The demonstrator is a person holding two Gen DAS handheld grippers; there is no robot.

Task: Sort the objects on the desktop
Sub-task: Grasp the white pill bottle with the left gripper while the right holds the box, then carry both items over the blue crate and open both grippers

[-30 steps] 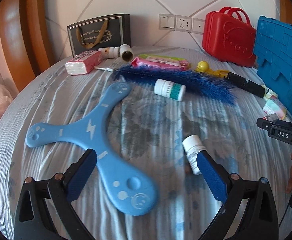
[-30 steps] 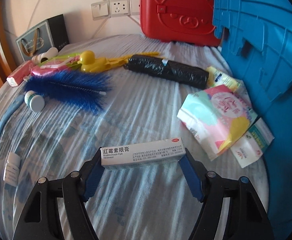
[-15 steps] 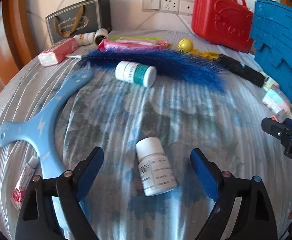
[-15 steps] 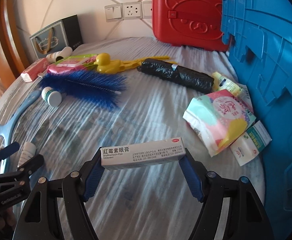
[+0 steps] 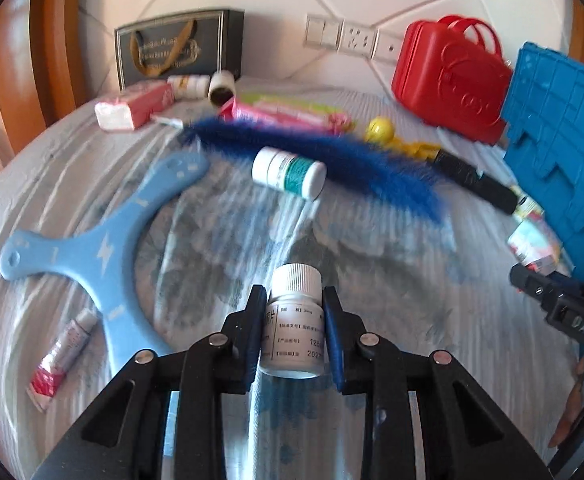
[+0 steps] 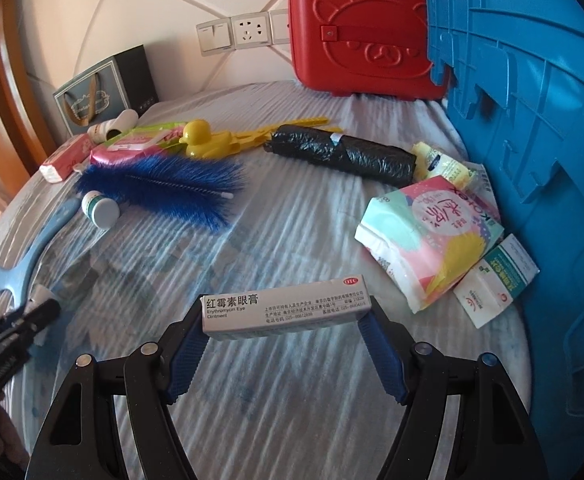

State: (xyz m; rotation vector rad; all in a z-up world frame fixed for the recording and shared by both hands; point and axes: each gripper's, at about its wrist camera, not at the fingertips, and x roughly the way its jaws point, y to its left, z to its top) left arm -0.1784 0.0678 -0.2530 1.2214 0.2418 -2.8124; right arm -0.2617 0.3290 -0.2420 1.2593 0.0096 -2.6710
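Note:
My left gripper (image 5: 293, 300) is closing its jaws around a small white pill bottle (image 5: 295, 320), and both blue pads touch its sides. The bottle lies on the blue-grey bedspread (image 5: 391, 272), cap pointing away from me. In the right wrist view my right gripper (image 6: 286, 312) is shut on a white eye ointment box (image 6: 284, 312), held crosswise by its two ends above the bedspread. The left gripper (image 6: 16, 328) shows at that view's left edge.
A light blue boomerang (image 5: 100, 256), a red tube (image 5: 62, 356), a green-labelled bottle (image 5: 288, 172) and a blue brush (image 5: 331, 160) lie nearby. A blue crate (image 6: 531, 160) stands at the right, beside tissue packs (image 6: 427, 240), a black roll (image 6: 343, 154), and a red case (image 6: 359, 36).
My left gripper moved over the white pill bottle and its jaws closed from wide apart onto the bottle's sides. The right gripper kept still with the ointment box.

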